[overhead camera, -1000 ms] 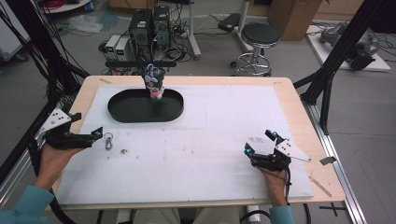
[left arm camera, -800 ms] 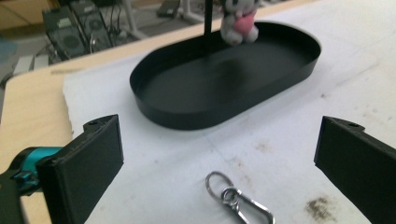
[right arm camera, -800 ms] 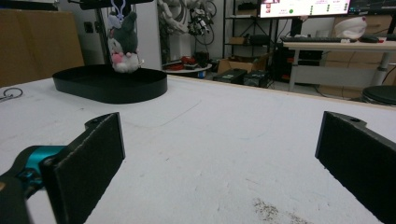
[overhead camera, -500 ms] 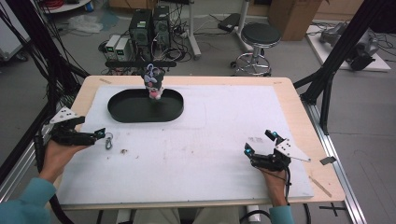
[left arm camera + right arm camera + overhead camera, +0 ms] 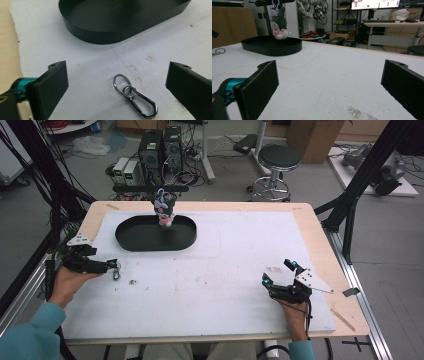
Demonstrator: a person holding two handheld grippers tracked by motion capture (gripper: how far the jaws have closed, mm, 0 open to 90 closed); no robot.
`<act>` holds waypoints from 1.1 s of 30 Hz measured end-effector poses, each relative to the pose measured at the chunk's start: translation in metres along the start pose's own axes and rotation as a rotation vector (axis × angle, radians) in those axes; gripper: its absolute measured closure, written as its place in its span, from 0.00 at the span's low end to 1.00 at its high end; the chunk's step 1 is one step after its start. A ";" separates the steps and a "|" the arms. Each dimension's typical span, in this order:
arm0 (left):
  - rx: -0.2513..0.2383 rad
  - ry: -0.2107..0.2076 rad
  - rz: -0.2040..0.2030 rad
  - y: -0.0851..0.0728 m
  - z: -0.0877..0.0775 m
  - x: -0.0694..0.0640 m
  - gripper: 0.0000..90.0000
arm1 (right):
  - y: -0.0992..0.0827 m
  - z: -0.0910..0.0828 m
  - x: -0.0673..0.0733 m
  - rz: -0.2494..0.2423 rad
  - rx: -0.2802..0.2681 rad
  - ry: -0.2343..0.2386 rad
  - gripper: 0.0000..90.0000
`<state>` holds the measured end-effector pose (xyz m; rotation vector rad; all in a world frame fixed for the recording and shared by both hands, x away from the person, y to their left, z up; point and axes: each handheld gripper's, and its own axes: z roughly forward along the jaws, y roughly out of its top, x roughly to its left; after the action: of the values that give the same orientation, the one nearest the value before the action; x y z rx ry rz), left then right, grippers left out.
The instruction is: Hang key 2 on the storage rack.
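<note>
Here I log the metal snap hook (image 5: 140, 104) with its key ring (image 5: 121, 83): it lies flat on the white table cover (image 5: 225, 265), ring end toward the black oval tray (image 5: 155, 233), clip end nearer my left gripper (image 5: 111, 265). In the left gripper view the hook sits between the two black jaws, low in the gap and closer to the right-hand one, touching neither. The jaws stand wide apart, nothing held. The tray's near wall (image 5: 105, 32) is just beyond the hook, apart from it.

In the high view the left gripper rests at the table's left edge, the left hand (image 5: 67, 282) behind it, jaw tips beside the hook (image 5: 116, 271). A small dark speck (image 5: 133, 281) lies on the cover a little to the hook's right; I cannot tell what it is.

A small plush toy (image 5: 164, 209), grey and white with pink, hangs over the tray's far rim from a black bar (image 5: 150, 188).

My right gripper (image 5: 278, 275) sits well apart at the table's right front, held by the right hand (image 5: 294, 312). In the right gripper view its jaws are spread wide over bare cover, gripping nothing; the tray (image 5: 272, 45) and toy (image 5: 279, 26) show far off.
</note>
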<state>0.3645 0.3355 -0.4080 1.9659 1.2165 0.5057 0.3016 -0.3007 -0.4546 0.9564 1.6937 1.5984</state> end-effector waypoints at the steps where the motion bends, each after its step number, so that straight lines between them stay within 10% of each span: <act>1: 0.008 -0.003 -0.001 0.000 0.002 0.000 0.08 | 0.000 0.000 0.000 0.001 0.001 0.000 0.01; 14: 0.148 -0.043 -0.050 -0.001 0.016 0.005 0.24 | 0.000 0.000 0.000 0.006 -0.002 0.001 0.01; 33: 0.212 -0.064 -0.085 -0.002 0.020 0.004 0.57 | 0.000 0.000 0.000 0.004 0.001 0.000 0.01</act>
<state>0.3784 0.3313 -0.4220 2.0786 1.3526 0.2779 0.3013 -0.3008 -0.4545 0.9609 1.6935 1.6000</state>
